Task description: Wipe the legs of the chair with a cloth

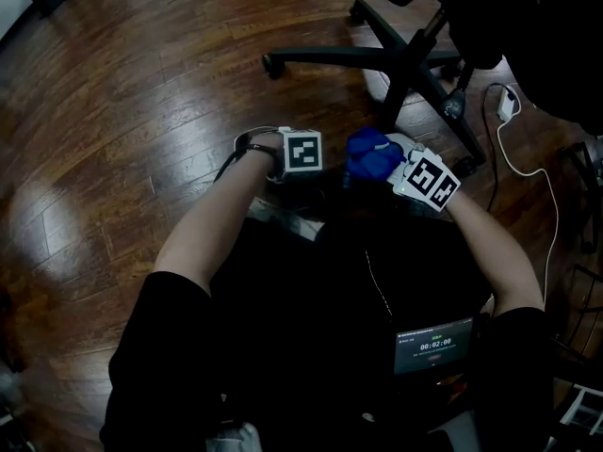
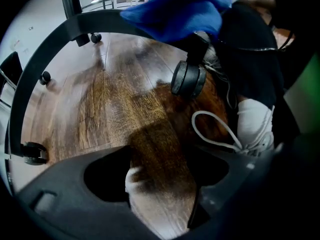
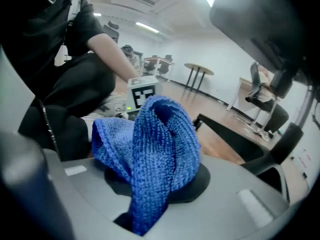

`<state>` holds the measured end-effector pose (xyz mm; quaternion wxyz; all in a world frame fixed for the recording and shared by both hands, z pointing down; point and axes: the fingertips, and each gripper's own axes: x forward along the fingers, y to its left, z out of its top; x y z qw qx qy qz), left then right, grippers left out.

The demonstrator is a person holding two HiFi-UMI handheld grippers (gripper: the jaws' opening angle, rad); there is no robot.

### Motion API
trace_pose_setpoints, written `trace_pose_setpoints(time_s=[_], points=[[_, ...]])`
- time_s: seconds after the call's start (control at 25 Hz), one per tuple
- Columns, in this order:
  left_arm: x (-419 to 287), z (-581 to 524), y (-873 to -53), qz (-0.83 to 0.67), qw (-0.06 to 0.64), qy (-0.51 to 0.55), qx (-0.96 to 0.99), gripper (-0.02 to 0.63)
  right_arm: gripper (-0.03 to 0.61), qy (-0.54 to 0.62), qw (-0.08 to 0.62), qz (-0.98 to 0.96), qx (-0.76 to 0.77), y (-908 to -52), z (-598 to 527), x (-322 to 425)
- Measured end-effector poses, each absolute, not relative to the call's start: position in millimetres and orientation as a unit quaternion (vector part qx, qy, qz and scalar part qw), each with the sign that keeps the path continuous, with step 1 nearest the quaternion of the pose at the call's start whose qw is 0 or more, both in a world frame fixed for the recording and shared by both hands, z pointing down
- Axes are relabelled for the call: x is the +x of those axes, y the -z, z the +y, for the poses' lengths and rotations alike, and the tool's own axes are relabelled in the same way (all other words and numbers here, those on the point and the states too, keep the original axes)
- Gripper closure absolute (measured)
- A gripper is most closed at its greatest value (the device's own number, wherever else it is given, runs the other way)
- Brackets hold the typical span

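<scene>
Cloth, blue and coarse in weave, is pinched in the right gripper, whose jaws close on its lower fold while the rest bunches up in a loose loop above them. In the head view it sits low in front of the person, at the tip of the chair leg that points toward them, and the left gripper view shows it draped against the top of that black leg just above a castor; whether it presses on the leg cannot be told. The left gripper has its jaws spread wide with only bare floor between them, and it hovers just beside the right one, their marker cubes close together. The chair base spreads its other black legs across the dark wooden floor, each ending in a castor. A white shoe with a looped lace rests on the floor just beside the near castor. A white cable trails over the floor to the right of the chair. A small screen glows at the person's waist.
</scene>
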<state>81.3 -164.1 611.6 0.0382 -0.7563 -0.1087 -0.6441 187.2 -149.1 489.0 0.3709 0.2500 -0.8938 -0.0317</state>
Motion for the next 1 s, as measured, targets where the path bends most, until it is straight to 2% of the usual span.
trace_pose_setpoints(time_s=[0.24, 0.44, 0.72, 1.0], points=[[81.6, -159.9, -611.5, -0.119, 0.031, 0.652, -0.748, 0.250, 0.480, 0.039, 0.319, -0.847, 0.424, -455.5, -245.9, 254.4], [83.5, -163.2, -611.0, -0.119, 0.041, 0.649, -0.750, 0.251, 0.485, 0.045, 0.297, -0.831, 0.468, -448.3, -261.1, 262.4], [82.5, -164.1, -612.0, -0.116, 0.040, 0.654, -0.746, 0.250, 0.488, 0.007, 0.312, -0.844, 0.437, -459.4, -230.8, 242.6], [81.6, -163.8, -612.5, -0.115, 0.037, 0.654, -0.747, 0.251, 0.486, 0.012, 0.381, -0.874, 0.301, -489.3, -152.4, 185.7]])
